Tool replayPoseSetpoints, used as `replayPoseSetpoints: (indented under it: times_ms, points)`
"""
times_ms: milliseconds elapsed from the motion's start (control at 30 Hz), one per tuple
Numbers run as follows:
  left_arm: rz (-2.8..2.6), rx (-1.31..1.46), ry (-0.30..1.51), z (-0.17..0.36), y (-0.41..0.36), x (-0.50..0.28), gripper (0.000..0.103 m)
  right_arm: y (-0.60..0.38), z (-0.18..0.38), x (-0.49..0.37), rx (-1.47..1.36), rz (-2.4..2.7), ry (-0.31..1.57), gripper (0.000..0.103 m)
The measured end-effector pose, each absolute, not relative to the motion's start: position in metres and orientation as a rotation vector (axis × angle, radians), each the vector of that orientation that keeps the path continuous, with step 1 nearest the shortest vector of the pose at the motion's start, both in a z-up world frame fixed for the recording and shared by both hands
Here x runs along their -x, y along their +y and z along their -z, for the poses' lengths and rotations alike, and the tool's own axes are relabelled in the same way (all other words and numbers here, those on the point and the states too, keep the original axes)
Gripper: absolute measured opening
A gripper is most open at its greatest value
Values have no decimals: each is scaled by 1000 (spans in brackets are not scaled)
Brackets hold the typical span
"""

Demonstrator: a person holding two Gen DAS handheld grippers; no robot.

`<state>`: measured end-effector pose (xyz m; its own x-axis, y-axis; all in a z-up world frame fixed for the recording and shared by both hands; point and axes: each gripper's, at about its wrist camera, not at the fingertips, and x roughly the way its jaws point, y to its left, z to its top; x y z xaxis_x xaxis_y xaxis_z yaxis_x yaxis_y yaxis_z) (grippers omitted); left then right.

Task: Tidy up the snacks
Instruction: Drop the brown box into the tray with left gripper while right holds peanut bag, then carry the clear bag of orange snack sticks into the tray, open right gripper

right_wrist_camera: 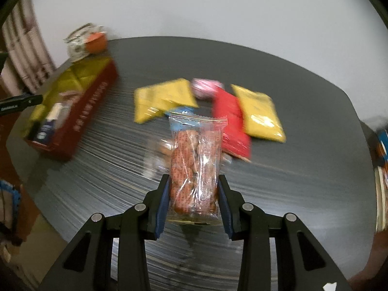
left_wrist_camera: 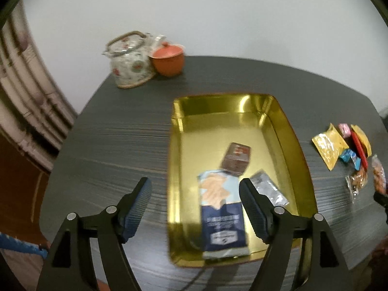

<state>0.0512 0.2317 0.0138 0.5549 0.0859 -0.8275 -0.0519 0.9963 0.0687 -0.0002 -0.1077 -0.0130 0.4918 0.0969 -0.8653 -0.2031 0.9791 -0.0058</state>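
Holding a clear nut packet [right_wrist_camera: 194, 167] by its near end, right tongs [right_wrist_camera: 194, 194] are clamped above the table [right_wrist_camera: 303, 181]; crinkly film may slip. Left tongs [left_wrist_camera: 195, 206] gape empty over the gold tin [left_wrist_camera: 303, 150], risking collision at drop-off.

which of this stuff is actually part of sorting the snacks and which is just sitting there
Part of the job: gold tin, blue packet in it, clear snack pack in the right gripper, loose packets on the table.

Just lying about: floral teapot, orange pot.
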Motion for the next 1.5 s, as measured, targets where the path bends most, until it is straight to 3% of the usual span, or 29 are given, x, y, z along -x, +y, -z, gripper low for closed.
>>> replayPoseSetpoints:
  times_ms: [333,633,1500]
  points:
    - [-171,75,1001,-9,286,-16,77,24,-15,-30,192,-427,978,35]
    - [-178,121,987,-10,295,-11,77,114,-2,-54,254,-554,1002,35]
    - [-168,112,1000,-5,291,-15,78,144,34,-71,287,-552,1050,37]
